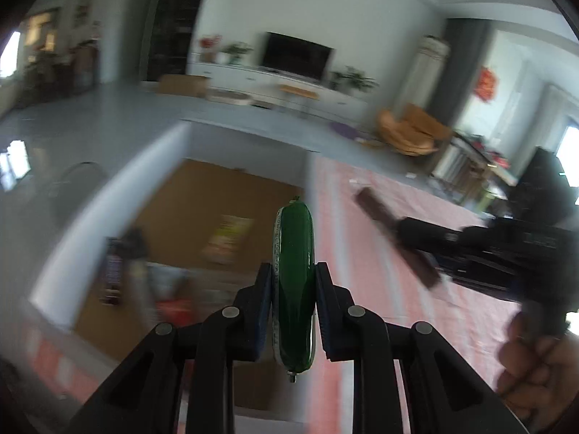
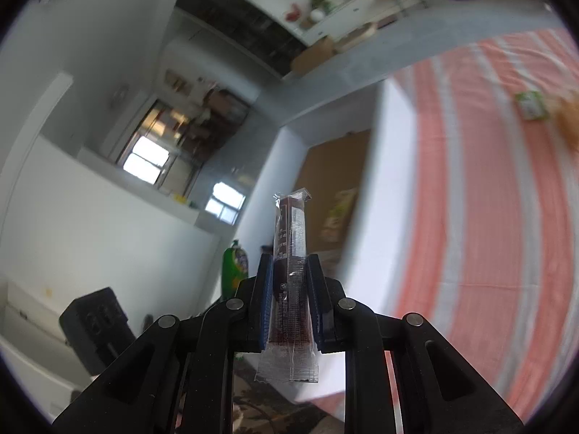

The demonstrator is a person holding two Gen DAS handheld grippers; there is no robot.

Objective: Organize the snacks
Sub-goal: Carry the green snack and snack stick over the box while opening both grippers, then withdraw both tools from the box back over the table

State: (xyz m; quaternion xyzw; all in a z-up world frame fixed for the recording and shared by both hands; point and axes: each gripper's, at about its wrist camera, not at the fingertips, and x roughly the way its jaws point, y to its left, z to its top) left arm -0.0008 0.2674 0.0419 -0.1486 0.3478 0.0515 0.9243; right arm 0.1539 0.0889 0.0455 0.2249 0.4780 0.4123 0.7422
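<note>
My left gripper (image 1: 294, 271) is shut on a green sausage-shaped snack (image 1: 295, 238), which stands upright between the blue pads. It hangs over a white-walled box (image 1: 108, 195) with a brown cardboard floor. My right gripper (image 2: 289, 264) is shut on a dark brown snack stick in a clear wrapper (image 2: 291, 224). The left wrist view shows that stick (image 1: 376, 213) blurred at the right, over the striped cloth. The right wrist view shows the green snack (image 2: 233, 267) at the lower left.
Several blurred snack packets lie in the box, among them a yellow one (image 1: 231, 231). A pink and white striped tablecloth (image 2: 488, 217) covers the table, with a green packet (image 2: 530, 105) and an orange item (image 2: 570, 123) at its far end. A person's hand (image 1: 535, 361) holds the right gripper.
</note>
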